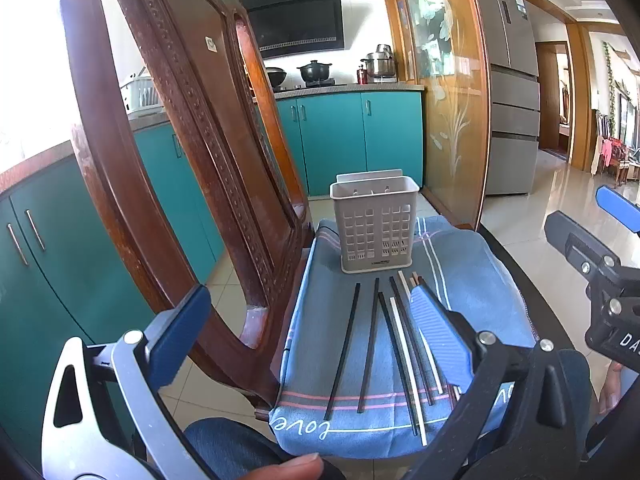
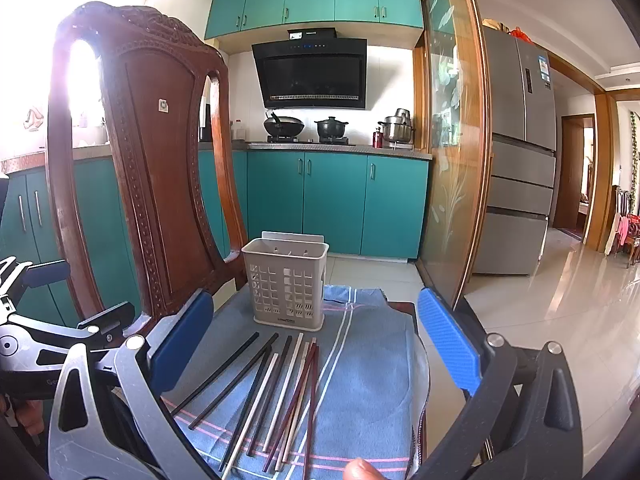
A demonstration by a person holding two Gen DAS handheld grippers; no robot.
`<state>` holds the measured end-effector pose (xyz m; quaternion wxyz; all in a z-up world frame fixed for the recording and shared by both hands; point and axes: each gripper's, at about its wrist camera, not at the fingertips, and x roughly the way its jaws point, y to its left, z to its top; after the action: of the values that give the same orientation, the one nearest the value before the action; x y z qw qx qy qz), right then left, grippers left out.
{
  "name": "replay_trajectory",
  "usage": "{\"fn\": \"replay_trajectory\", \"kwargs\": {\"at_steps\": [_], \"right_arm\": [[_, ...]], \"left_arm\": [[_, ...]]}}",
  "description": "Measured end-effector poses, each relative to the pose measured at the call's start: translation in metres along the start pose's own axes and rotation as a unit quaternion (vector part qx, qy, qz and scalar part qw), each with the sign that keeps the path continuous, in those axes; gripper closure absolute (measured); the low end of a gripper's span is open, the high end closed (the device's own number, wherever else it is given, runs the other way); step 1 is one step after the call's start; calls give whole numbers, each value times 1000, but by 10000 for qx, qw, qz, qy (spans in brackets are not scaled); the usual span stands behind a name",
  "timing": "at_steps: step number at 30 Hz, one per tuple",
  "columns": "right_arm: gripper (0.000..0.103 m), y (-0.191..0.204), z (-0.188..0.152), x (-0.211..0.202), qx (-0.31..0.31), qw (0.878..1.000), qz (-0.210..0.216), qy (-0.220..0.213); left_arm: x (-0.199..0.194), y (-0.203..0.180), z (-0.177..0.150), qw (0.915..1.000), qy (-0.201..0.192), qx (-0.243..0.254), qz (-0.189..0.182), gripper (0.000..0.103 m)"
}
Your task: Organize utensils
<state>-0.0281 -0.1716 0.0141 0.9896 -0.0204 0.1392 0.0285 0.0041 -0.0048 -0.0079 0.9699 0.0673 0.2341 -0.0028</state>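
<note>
A pale grey plastic utensil holder (image 2: 285, 282) stands upright near the far edge of the chair seat (image 2: 404, 308), on a blue cloth (image 2: 368, 380) with pink and white stripes. Its front wall is a grid of square openings, its top is open, and nothing shows inside it. Just in front of it a loose fan of chopsticks (image 2: 280, 396) lies flat on the cloth (black, white and dark reddish-brown ones mixed), their far tips close to the holder's base, their near ends spreading toward the seat's near edge. Several on the right overlap.

Bright daylight, window glare blown out upper left; fisheye-bent edges.
</note>
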Motion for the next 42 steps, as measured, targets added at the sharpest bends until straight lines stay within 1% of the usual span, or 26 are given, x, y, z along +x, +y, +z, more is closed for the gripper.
{"fn": "replay_trajectory", "kwargs": {"at_steps": [7,25,30,34,36,38,39,41,42], "right_arm": [[3,0,-1,1,-8,10000,1,13],[3,-1,-3,2,8,10000,-8,30],[3,-5,-7,8,49,9999,-39,136],[3,-21,-14,26,281,9982,-158,502],[3,-31,-23,40,406,9955,-243,817],[3,-40,-37,59,472,9905,-228,1274],[4,-43,-44,68,466,9879,-155,1472],[11,-43,-55,80,410,9841,-146,1722],[11,-43,-62,89,362,9819,-193,1851]], "left_arm": [[4,-1,-4,9999,119,41,24,4],[9,-3,-6,9998,182,52,21,4],[17,-7,-11,9993,346,71,-79,4],[34,-15,-22,9969,707,112,-330,4],[43,-20,-30,9951,887,193,-389,4],[50,-24,-37,9938,1012,235,-398,4],[54,-26,-41,9929,1080,259,-435,4],[60,-29,-47,9916,1174,300,-455,4],[65,-32,-51,9909,1234,324,-435,5]]}}
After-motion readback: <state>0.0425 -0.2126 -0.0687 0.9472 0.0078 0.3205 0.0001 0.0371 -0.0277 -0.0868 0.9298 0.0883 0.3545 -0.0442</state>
